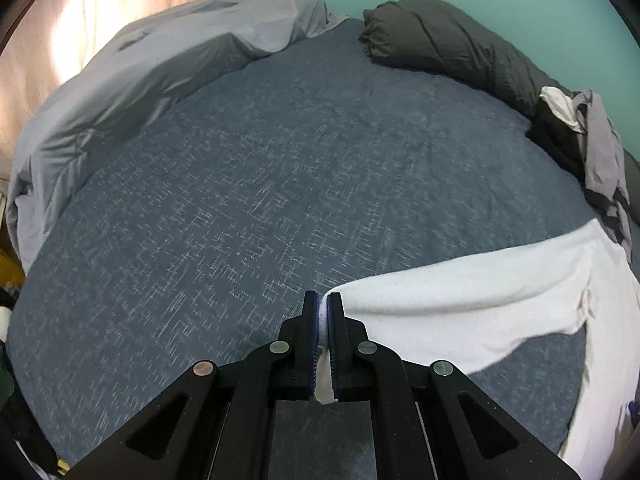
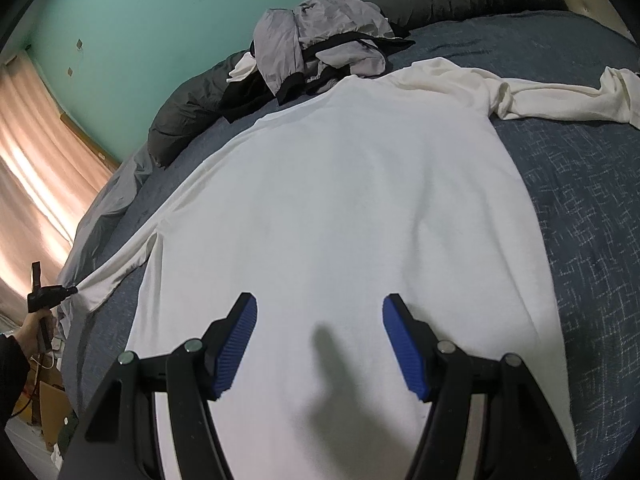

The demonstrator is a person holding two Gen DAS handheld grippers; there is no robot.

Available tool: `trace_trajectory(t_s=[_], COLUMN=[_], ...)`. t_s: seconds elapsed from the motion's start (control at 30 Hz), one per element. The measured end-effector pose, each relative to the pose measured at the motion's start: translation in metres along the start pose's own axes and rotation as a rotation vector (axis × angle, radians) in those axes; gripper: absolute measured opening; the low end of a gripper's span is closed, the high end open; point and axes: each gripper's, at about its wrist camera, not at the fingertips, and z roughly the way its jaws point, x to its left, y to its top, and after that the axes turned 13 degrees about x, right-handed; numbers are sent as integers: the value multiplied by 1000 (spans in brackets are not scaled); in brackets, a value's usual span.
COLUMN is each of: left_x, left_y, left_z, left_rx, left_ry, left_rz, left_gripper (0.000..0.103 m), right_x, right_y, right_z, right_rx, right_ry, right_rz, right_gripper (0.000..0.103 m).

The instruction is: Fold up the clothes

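Note:
A white long-sleeved shirt (image 2: 332, 208) lies spread flat on the blue patterned bed cover (image 2: 580, 220). My right gripper (image 2: 320, 320) hovers over its lower half, jaws wide apart with nothing between them. The shirt's left sleeve (image 2: 116, 276) is stretched out to the bed's left side, where my left gripper (image 2: 72, 290) pinches its end. In the left wrist view the left gripper (image 1: 323, 299) is shut on a fold of that white sleeve (image 1: 460, 312), which trails off to the right. The other sleeve (image 2: 560, 100) lies crumpled at the far right.
A pile of grey and black clothes (image 2: 320, 40) sits just beyond the shirt's collar. Behind it runs a dark grey rolled duvet (image 1: 460, 44), and a light grey duvet (image 1: 132, 88) is bunched along the curtain side. The wall (image 2: 140, 40) is green. A person's hand (image 2: 30, 344) holds the left gripper.

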Motion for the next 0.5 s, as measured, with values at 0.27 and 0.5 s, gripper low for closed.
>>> trace_trajectory(t_s=[0.27,0.5], left_x=[20,38], left_y=[-13,-40], left_z=[24,33], left_rx=[33,46], left_ry=[-57,-192], left_rz=[-55,-140], left_gripper=[22,39], right_x=[7,11], right_y=[1,-2], right_z=[2,4], right_rx=[-2,4], right_ry=[16,27], right_rz=[-2,-12], right_gripper=[66,66])
